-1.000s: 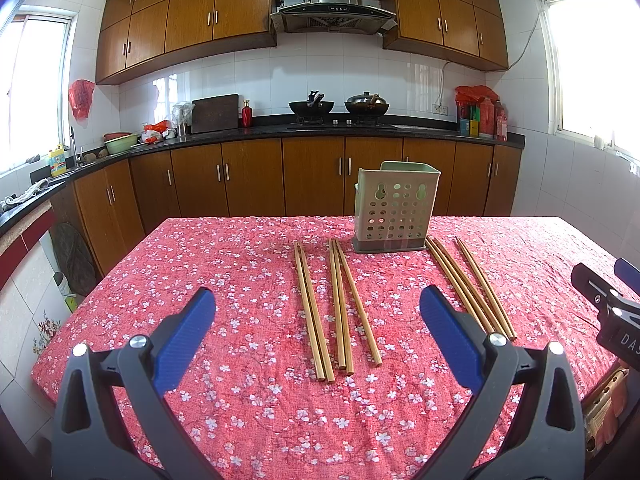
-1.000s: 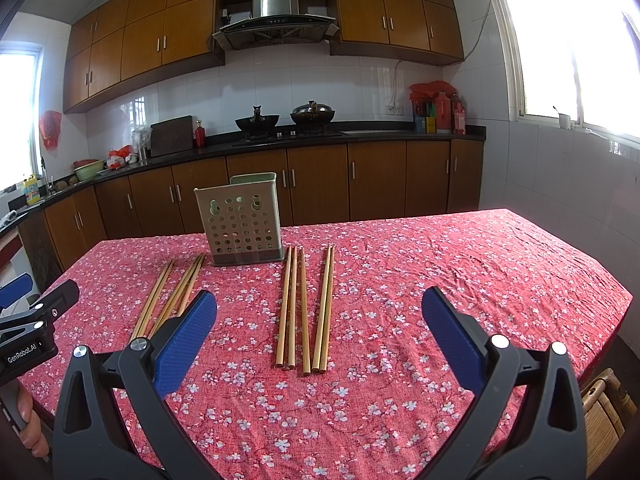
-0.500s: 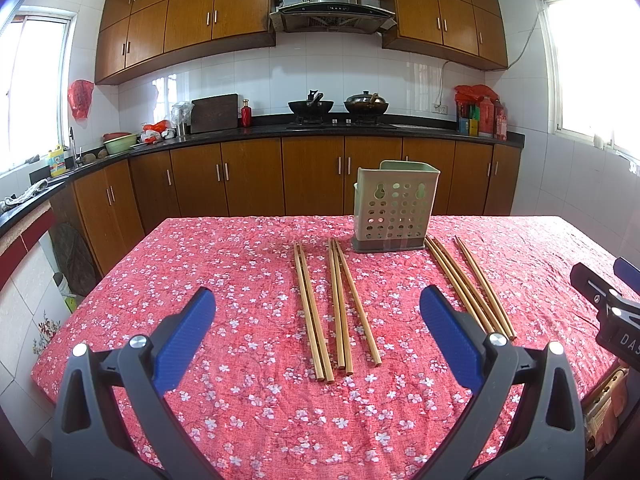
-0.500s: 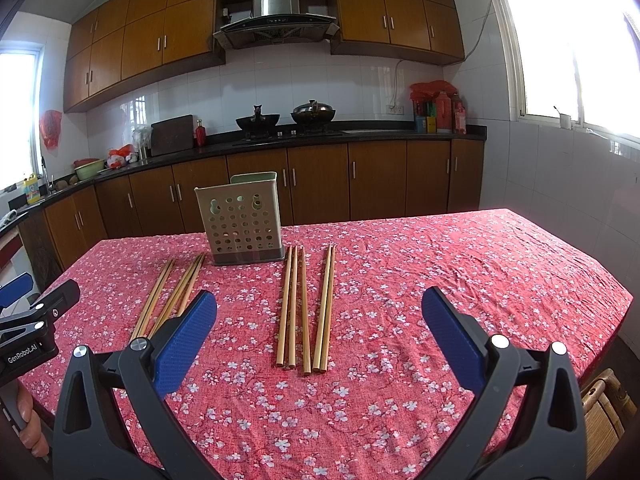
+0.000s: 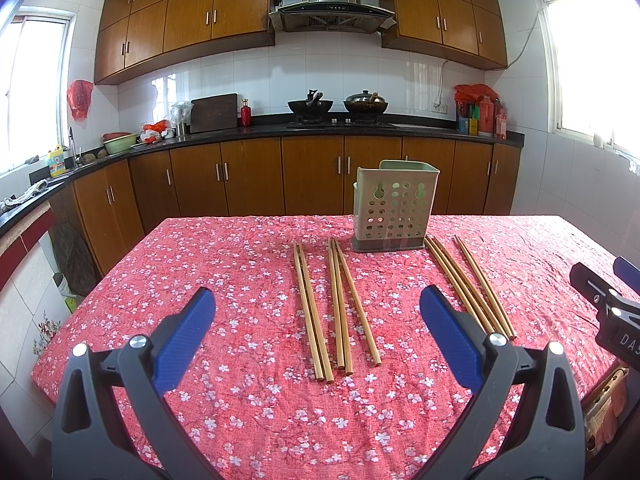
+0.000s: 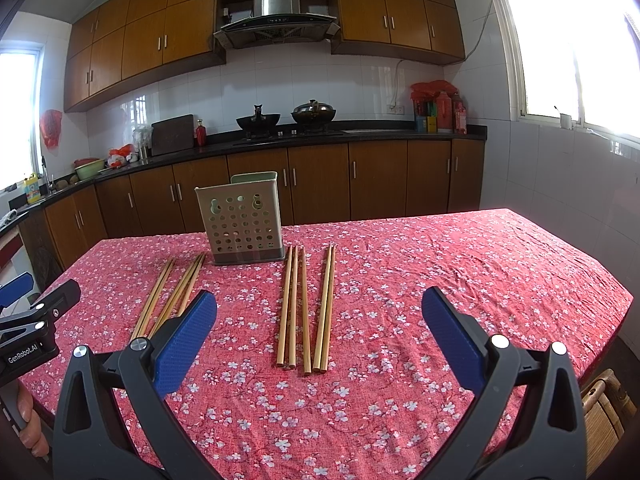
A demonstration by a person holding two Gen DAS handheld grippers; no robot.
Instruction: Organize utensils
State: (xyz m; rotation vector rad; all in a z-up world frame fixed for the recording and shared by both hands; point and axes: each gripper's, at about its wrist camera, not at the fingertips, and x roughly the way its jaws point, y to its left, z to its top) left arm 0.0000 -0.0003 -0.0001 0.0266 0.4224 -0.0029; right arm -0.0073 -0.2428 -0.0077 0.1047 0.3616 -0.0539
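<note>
Left gripper [image 5: 318,322] and right gripper [image 6: 320,322] hover level above the table [image 5: 248,408], both released wide, pointing at the chopsticks [image 5: 320,312].

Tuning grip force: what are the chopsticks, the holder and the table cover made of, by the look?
Chopsticks: likely bamboo or light wood; tan, matte, faint grain.
Holder: looks like moulded plastic; pale green, smooth, round punched holes, darker base.
Table cover: woven cloth; red floral print, visible wrinkles.
Left gripper and right gripper: both open, empty.
</note>
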